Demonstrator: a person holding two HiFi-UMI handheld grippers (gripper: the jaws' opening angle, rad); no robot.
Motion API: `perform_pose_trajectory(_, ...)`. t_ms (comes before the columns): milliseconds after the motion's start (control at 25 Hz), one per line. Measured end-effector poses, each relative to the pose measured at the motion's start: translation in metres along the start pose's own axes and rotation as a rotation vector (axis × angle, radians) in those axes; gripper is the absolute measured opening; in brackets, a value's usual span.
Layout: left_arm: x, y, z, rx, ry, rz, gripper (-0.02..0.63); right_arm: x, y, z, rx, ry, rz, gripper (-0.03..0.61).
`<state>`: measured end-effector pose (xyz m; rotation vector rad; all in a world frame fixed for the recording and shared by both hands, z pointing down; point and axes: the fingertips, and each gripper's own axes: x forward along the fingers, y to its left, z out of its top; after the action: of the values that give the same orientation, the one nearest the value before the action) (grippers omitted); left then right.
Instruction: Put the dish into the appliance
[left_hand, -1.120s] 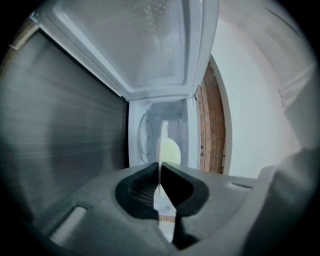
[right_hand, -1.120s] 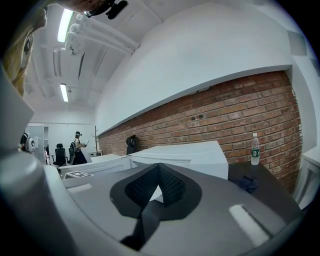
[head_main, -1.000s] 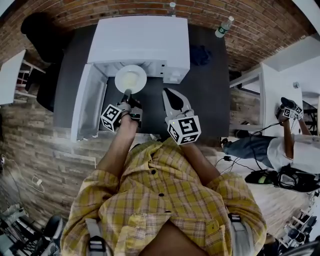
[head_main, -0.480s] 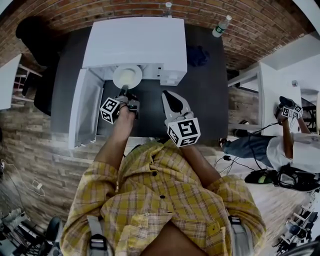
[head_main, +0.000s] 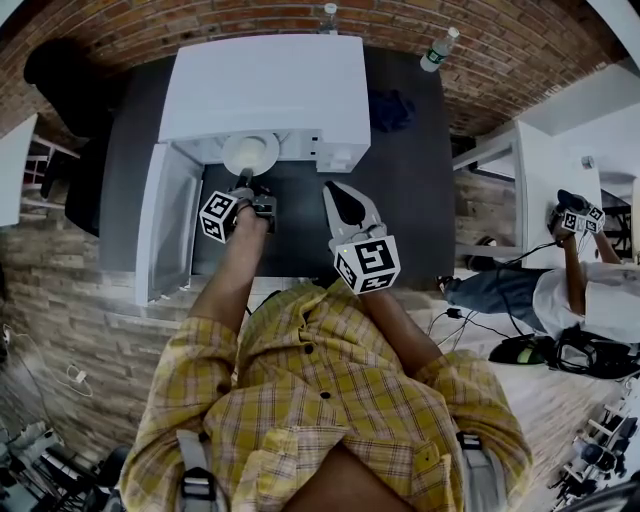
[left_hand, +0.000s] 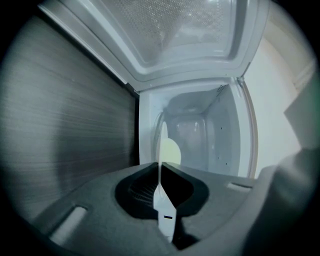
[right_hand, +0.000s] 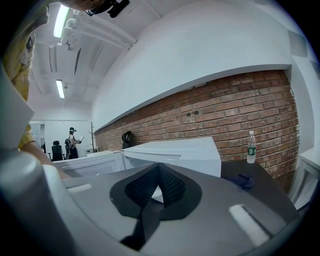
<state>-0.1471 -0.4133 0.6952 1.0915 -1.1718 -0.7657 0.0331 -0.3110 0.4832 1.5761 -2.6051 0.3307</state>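
Dish (head_main: 250, 152) is clamped by the near rim in the left hand-held gripper (head_main: 247, 183). It is held out ahead of the jaws at the appliance (head_main: 265, 85) mouth, w/ the far rim right at the front edge of the appliance top. In the left gripper view the jaws are shut on the dish (left_hand: 169, 150), which is seen edge-on as a thin white line. The cavity (left_hand: 200, 132) is directly behind it.

Right hand-held gripper (head_main: 335, 195) is held over the desk (head_main: 400, 190) front of the appliance, beside the left one. Its jaws are closed together w/ nothing between them in the right gripper view (right_hand: 159, 172).

Dish: round, flat, white, pale yellowish centre, smooth. Appliance: white box, smooth top, at the rear edge of the desk. Door (head_main: 165, 220) is swung open to the left, and a perforated mesh window panel is seen in the left gripper view (left_hand: 185, 30). Cavity walls are glossy white. Desk: dark grey, fine straight grain. Gripper pads are black and ribbed.

Clear plastic bottle (head_main: 438, 50) is at the rear right corner, and a crumpled blue cloth (head_main: 398, 108) lies right of the appliance.
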Motion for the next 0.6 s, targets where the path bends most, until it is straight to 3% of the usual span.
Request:
perform_pose_trajectory(240, 0.008, 0.002, 0.001, 0.020, -0.016, 0.008, 0.012, 0.003, 0.007, -0.001, -0.006, 0.003, 0.018, 0.003)
perform_pose_trajectory(600, 0.026, 0.002, 0.005, -0.011, -0.050, -0.053, 0.011, 0.004, 0.006, -0.004, -0.018, 0.017, 0.016, 0.003)
